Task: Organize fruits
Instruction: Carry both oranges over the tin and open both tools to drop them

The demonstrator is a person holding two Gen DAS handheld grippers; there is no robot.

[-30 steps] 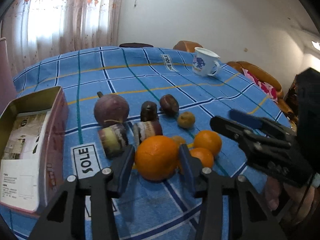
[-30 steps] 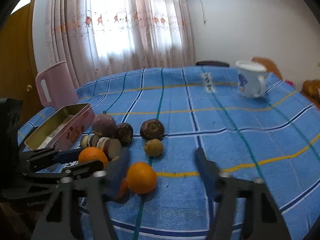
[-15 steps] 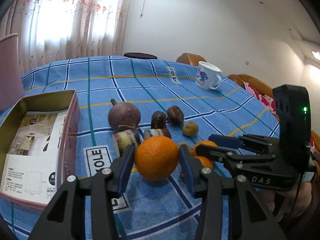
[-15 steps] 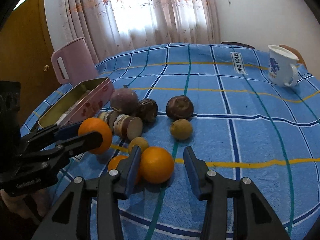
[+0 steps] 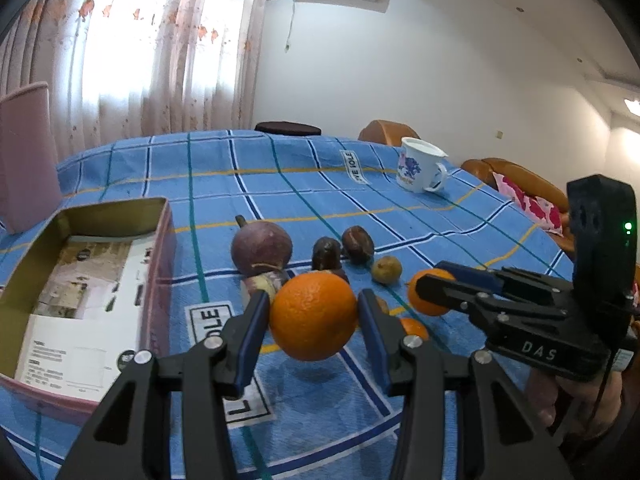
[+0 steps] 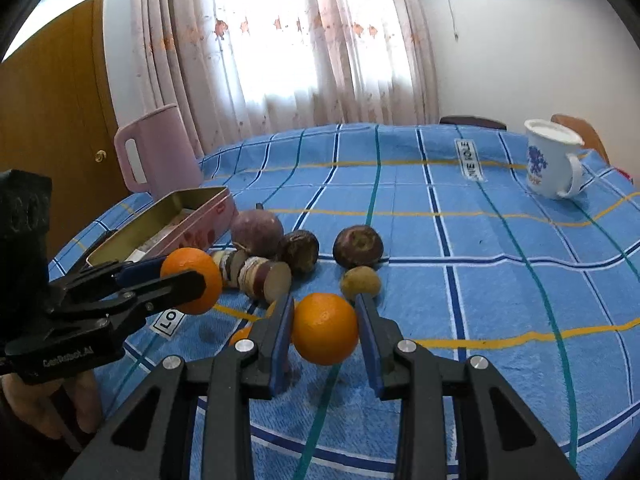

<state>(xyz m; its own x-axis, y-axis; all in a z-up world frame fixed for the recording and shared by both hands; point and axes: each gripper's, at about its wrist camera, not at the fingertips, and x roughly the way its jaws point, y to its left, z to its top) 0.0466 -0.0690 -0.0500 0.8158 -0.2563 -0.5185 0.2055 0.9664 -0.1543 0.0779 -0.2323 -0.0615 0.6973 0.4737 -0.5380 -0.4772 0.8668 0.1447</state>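
At the far left stands a pink jug [image 6: 158, 148], and just before it an open tin [image 5: 158, 248] lined with printed paper [image 5: 76, 304]; it looks the likely home for the fruit, and its raised wall is the first hazard, since a low carry could knock a fruit against the rim.

The left gripper [image 5: 312, 320] is closed on a big orange [image 5: 313, 316], pads pressed to both flanks and the fruit clear of the cloth [image 5: 280, 184]; the hold sits near the fingertips on a round, smooth skin, so a quick swing toward the tin could roll it out.

Just behind lie a purple fruit [image 5: 262, 246], some cut pieces [image 6: 264, 278], two dark fruits [image 5: 357, 243] and a small brown one [image 5: 386, 269]; they crowd close, so a dropped orange would scatter them.

To the right, the right gripper [image 6: 325, 330] is closing on a second orange [image 6: 325, 329], with both pads against the fruit; if the squeeze lands off-centre the orange could squirt forward into the brown fruit just beyond it.

Another small orange [image 5: 414, 328] lies between the two tools, which work very near each other; crossing paths could make them collide.

Far right a mug [image 6: 554, 164] stands well apart, out of harm.
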